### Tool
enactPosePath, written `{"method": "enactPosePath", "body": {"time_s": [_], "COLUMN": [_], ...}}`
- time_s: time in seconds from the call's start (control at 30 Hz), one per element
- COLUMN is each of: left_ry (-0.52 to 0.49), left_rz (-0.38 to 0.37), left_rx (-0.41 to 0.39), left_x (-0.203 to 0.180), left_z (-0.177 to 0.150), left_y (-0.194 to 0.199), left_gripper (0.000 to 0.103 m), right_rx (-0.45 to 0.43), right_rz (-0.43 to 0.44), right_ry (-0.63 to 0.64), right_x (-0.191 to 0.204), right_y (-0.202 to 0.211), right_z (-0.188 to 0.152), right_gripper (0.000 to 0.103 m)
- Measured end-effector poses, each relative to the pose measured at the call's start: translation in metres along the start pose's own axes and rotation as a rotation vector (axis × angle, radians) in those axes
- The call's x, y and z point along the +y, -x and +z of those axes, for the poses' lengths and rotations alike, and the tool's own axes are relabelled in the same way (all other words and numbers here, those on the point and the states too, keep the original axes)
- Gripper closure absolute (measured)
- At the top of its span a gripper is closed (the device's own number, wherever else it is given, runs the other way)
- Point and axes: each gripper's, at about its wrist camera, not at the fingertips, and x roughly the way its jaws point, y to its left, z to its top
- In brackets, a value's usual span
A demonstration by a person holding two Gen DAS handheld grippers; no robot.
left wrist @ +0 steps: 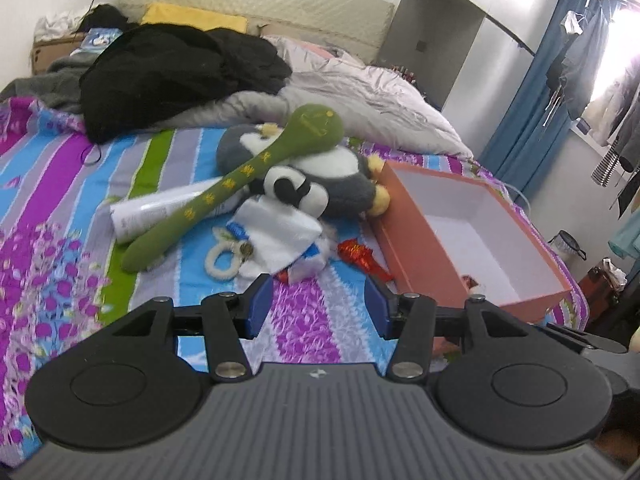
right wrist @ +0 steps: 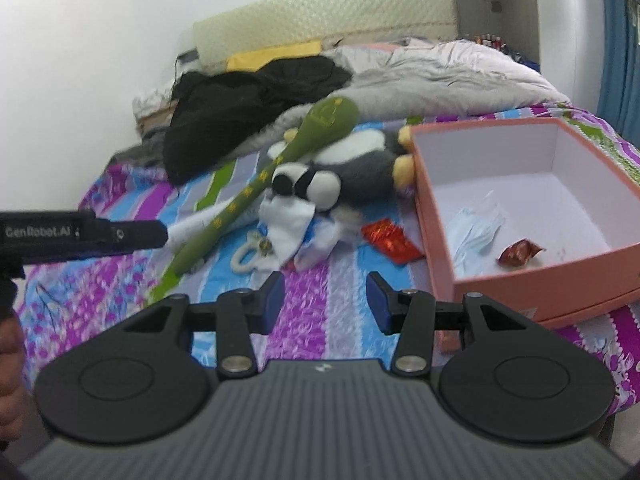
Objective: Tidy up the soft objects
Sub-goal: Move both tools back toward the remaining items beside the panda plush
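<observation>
We hold both tongs low over the near part of the bed [left wrist: 52,184], each with its jaws standing apart and nothing between them. The left tongs [left wrist: 316,304] and the right tongs [right wrist: 326,298] both look across the striped sheet toward the same heap of soft things, which lies ahead of us in the middle of the bed, just beside the left wall of the pink box [right wrist: 434,216].

The heap is what matters. The long green plush stick [left wrist: 224,188] lies across the top of it, its long axis slanting from the thin end, nearest the bed's near left side, up to the fat round head over the grey and white plush penguin [left wrist: 340,184]. Under the stick's middle lies a white tube [left wrist: 148,210], and in front of the penguin a folded white cloth [left wrist: 280,232], a small white ring [left wrist: 222,260] and a red foil wrapper [left wrist: 356,254].

The box is open, set toward the bed's right edge; in the right wrist view it already holds a pale blue face mask [right wrist: 478,232] and a red foil sweet [right wrist: 520,254].

By our judgement the left tongs are nearer the stick's thin end, which points toward them, while the right tongs sit closer to the wrapper and the box. A grip across the shaft would need the jaws turned square to that slant.
</observation>
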Motion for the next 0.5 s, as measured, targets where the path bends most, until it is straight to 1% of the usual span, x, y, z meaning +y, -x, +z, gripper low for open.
{"method": "enactPosePath", "body": {"time_s": [0.1,0.23,0.3,0.4,0.43,0.5], "left_ry": [0.025,0.066,0.086,0.125,0.128,0.119], "left_rz": [0.006,0.016,0.013,-0.009,-0.013,-0.016], "left_rx": [0.020,0.046,0.050,0.064,0.069,0.075], "left_x": [0.010,0.026,0.031,0.039,0.039,0.038], "left_z": [-0.011,-0.018,-0.018,-0.015,-0.013,-0.008], "left_y": [-0.006,-0.024,-0.035,-0.058,-0.067,-0.085], "left_gripper": [0.046,0.046,0.046,0.046,0.045,0.045], "right_rx": [0.037,0.056,0.059,0.070,0.081,0.083], "right_rz": [-0.001,-0.013,-0.028,-0.067,-0.079,-0.085], "right_ry": [0.041,0.058,0.074,0.119,0.131,0.136], "right_x": [0.011,0.013,0.014,0.017,0.016,0.015], "right_y": [-0.011,-0.024,-0.035,-0.054,-0.070,-0.077], "right_z": [-0.010,-0.012,-0.012,-0.014,-0.014,-0.014], "right_gripper": [0.055,0.055,0.055,0.055,0.055,0.055]}}
